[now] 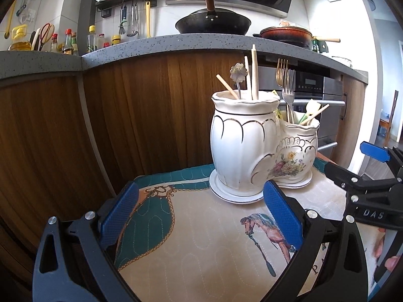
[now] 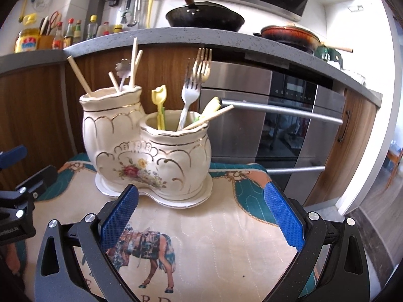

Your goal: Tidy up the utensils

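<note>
A white ceramic double holder (image 1: 241, 148) (image 2: 151, 151) with gold trim and a flower print stands on its saucer (image 1: 234, 197) on the printed cloth. Its tall pot holds chopsticks (image 1: 255, 73) (image 2: 78, 75) and a flower-topped spoon (image 1: 238, 71). Its short pot holds a gold fork (image 2: 202, 63), a silver fork (image 2: 190, 93) (image 1: 288, 85), yellow tulip picks (image 2: 158, 100) and a chopstick. My left gripper (image 1: 201, 216) is open and empty in front of the holder. My right gripper (image 2: 201, 216) is open and empty, close before the short pot.
The quilted cloth with a horse print (image 2: 214, 239) covers a small table. Behind it stand wooden cabinet fronts (image 1: 138, 113) and a steel oven (image 2: 289, 125). The counter above carries a wok (image 1: 212, 24), a pan and bottles. The right gripper shows in the left wrist view (image 1: 365, 183).
</note>
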Demonstrator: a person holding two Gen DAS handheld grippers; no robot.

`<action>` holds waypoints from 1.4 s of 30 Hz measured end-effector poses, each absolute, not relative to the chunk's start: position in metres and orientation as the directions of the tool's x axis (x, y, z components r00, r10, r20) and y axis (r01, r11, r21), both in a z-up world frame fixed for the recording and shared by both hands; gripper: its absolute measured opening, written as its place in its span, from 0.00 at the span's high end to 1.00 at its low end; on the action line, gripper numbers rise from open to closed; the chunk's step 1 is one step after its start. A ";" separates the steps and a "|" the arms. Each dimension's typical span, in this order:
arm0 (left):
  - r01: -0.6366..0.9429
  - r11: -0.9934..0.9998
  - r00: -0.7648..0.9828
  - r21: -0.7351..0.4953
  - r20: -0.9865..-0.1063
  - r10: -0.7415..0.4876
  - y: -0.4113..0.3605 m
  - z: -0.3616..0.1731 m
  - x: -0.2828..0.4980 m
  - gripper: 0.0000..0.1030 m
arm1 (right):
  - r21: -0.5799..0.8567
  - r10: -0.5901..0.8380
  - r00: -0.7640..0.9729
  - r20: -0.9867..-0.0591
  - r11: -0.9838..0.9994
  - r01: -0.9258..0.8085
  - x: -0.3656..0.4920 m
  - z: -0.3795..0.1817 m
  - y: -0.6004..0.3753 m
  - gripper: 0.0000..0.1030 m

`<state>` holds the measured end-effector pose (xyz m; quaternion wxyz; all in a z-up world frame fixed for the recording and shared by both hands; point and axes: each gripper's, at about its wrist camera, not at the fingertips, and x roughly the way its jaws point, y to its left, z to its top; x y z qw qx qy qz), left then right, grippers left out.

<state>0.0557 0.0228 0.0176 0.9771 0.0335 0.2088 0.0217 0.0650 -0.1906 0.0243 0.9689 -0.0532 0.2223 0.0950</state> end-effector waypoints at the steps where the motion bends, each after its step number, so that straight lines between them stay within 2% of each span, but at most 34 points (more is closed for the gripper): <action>1: -0.027 0.997 0.911 0.076 -0.409 0.056 0.023 0.017 0.057 0.05 | -0.065 0.159 0.884 -0.439 0.976 -0.208 0.065 0.024 -0.190 0.04; 42: -0.041 0.996 0.905 0.081 -0.419 0.071 0.022 0.013 0.062 0.05 | -0.056 0.161 0.880 -0.447 0.977 -0.208 0.067 0.023 -0.191 0.04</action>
